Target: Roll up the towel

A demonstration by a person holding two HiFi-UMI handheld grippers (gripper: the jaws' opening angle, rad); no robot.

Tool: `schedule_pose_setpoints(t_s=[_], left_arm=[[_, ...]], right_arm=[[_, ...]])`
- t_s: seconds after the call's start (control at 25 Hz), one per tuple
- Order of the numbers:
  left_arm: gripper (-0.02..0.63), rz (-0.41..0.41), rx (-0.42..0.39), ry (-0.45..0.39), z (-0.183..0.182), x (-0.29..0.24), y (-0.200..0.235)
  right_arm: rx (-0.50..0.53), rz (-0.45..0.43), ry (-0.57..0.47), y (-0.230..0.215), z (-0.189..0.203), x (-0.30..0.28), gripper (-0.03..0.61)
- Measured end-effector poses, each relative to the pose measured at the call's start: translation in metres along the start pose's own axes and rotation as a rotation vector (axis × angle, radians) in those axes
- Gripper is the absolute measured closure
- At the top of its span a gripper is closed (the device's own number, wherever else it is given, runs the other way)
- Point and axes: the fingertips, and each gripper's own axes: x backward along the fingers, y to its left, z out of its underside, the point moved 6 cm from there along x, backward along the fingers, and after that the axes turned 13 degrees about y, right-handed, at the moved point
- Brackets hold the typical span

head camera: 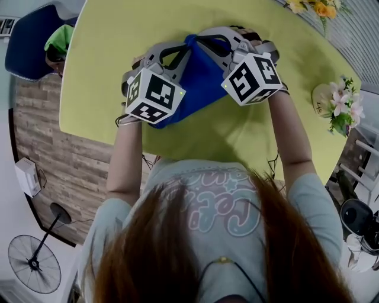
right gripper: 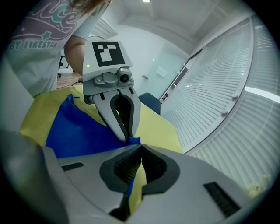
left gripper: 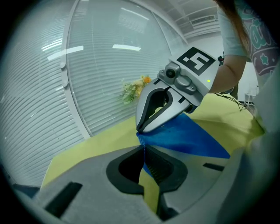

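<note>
While both tongs (left gripper: 143, 148) (right gripper: 140, 146) clamp it, towel (head camera: 198, 83) drapes between.

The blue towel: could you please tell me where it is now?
In the head view, the blue towel sits centre-frame over the yellow table, pinched between the left gripper and right gripper.

Towel (head camera: 201, 80) over table (head camera: 106, 53) (flowers (head camera: 343, 109) at right)

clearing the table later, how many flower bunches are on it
2: a yellow-orange bunch at the far edge of the table, a pink-white bunch at its right edge; more may be hidden.
</note>
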Motion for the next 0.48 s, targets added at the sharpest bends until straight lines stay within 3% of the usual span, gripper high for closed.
schedule_pose_setpoints(t_s=[0.48], left_arm=[[0.595, -0.010, -0.025, 0.083, 0.014, -0.026, 0.013]], right_arm=[[-0.004, 0.061, 0.084, 0.002, 0.009, -0.039, 0.566]])
